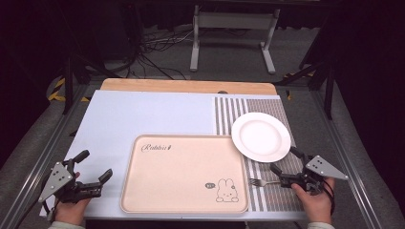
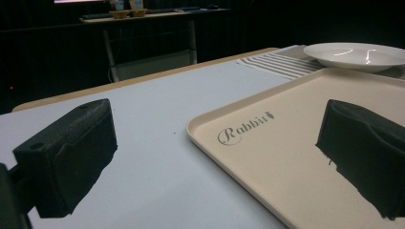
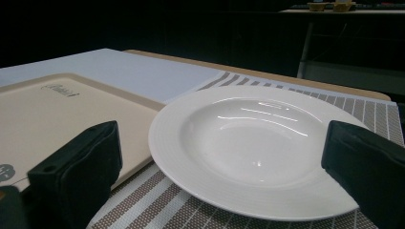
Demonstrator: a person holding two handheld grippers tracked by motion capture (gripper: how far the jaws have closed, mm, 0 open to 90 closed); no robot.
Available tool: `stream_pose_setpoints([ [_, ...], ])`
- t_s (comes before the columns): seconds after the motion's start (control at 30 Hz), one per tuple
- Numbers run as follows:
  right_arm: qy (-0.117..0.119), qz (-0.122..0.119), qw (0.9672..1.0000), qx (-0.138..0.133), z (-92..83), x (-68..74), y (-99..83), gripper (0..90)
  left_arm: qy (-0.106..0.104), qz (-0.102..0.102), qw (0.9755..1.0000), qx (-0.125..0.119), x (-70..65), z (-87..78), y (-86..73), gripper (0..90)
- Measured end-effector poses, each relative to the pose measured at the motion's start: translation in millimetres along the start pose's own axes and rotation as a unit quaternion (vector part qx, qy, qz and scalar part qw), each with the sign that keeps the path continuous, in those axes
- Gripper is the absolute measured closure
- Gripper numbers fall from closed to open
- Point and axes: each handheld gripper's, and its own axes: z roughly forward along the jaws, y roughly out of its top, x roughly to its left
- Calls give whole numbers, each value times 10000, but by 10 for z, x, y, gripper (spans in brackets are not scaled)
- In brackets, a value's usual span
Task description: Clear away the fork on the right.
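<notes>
Both grippers hover at the near tabletop [image 1: 143,114] edge, fingers spread wide and empty: left gripper [image 1: 93,171] left of the tray [image 1: 181,171], right gripper [image 1: 284,160] near the plate [image 1: 261,136], beside a fork [image 1: 263,182].

Ahead of my right tool [image 1: 286,168] the plate [image 3: 248,143] shines glossy white; the mat [image 3: 157,205] beneath looks woven. By my left tool [image 1: 98,166], the tray [image 2: 267,157] looks matt, smooth plastic.
</notes>
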Motion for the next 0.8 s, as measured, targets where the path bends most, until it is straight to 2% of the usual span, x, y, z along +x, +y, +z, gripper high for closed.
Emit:
stream_pose_setpoints([
  [0.57,95,48,9999,-26,-4,12,10,11,-4,14,10000,7,-9,-4,6,5],
  [0.8,222,71,9997,25,5,12,103,11,13,22,10000,32,-6,-3,3,5],
])
